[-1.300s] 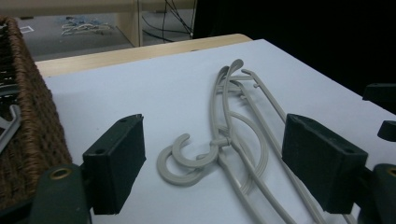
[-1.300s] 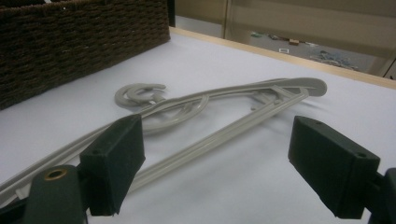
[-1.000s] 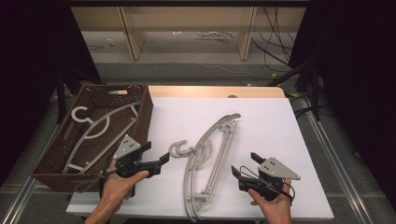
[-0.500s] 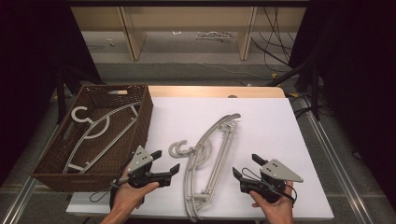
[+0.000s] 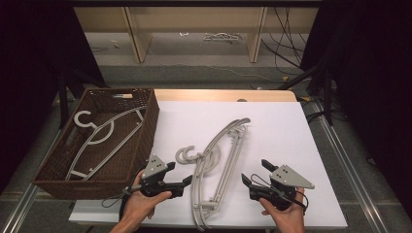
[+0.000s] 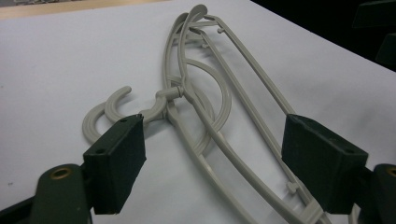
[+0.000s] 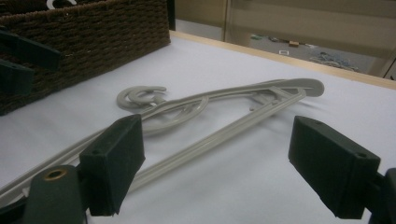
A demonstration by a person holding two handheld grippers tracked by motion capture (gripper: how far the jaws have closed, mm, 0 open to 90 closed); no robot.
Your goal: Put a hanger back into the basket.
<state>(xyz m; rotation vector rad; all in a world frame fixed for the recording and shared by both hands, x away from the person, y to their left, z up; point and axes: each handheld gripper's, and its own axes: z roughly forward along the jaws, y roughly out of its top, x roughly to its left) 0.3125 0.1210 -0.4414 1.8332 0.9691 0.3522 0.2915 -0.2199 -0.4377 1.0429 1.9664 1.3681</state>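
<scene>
A brown wicker basket [image 5: 141,141] was set at the left edge of the bench [image 5: 286,126], and one pale grey hanger [image 5: 104,138] was laid flat inside it, its hook turned toward the far left corner. No other item could be made out in the basket. Two more hangers [image 5: 218,165] of the same kind were stacked on the white bench top just right of the basket, hooks pointed left, apart from its wall. The left gripper [image 5: 182,182] was held low beside the near end of this stack, its fingers [image 6: 116,163] spread wide and closed on nothing, the hooks seen between them. The right gripper [image 5: 253,175] was held to the right of the stack, its fingers [image 7: 114,158] likewise parted and empty.
</scene>
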